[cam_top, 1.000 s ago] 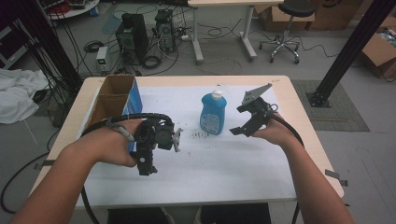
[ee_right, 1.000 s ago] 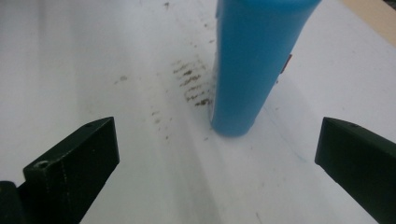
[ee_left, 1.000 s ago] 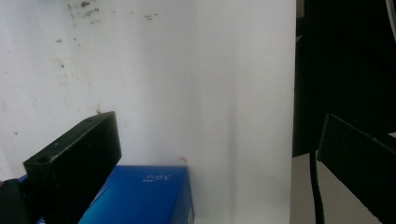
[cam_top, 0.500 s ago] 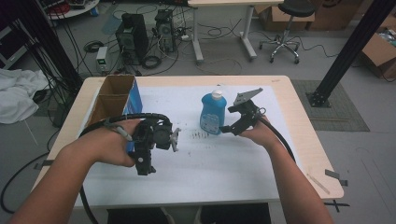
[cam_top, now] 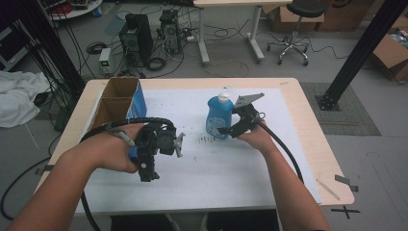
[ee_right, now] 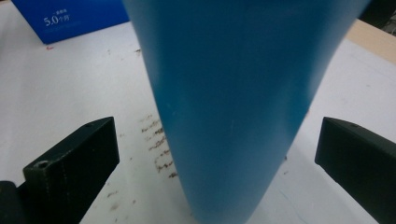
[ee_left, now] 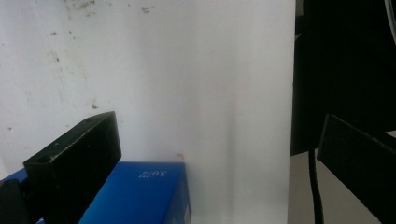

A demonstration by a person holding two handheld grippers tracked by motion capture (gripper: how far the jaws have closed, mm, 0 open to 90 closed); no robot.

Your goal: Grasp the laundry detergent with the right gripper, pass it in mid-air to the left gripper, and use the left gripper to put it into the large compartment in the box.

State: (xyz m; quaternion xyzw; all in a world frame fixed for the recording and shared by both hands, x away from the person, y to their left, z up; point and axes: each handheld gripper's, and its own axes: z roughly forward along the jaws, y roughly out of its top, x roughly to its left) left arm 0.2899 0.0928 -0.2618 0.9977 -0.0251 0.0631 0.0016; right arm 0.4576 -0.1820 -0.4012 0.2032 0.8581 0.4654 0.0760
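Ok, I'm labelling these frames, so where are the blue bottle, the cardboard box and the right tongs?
blue bottle (cam_top: pixel 219 118): high view, middle of its body.
cardboard box (cam_top: pixel 111 103): high view, inner divider wall.
right tongs (cam_top: pixel 230 126): high view, between the tips, beside the bottle.

An open cardboard box (cam_top: pixel 117 98) with a blue side stood at the table's (cam_top: pixel 308 125) left edge. A white sheet (cam_top: pixel 202 173) bearing dark smudges (cam_top: pixel 208 139) covered the tabletop. Beyond the table, computer towers (cam_top: pixel 136 36) and an office stool (cam_top: pixel 296 24) stood on the floor.

The bottle (ee_right: pixel 233 107) looks like smooth, translucent blue plastic; the right claw (ee_right: pixel 217 163) is matt black (faintly grainy). The table (cam_top: pixel 308 110) has pale wood edges under smudged white paper (cam_top: pixel 226 168).
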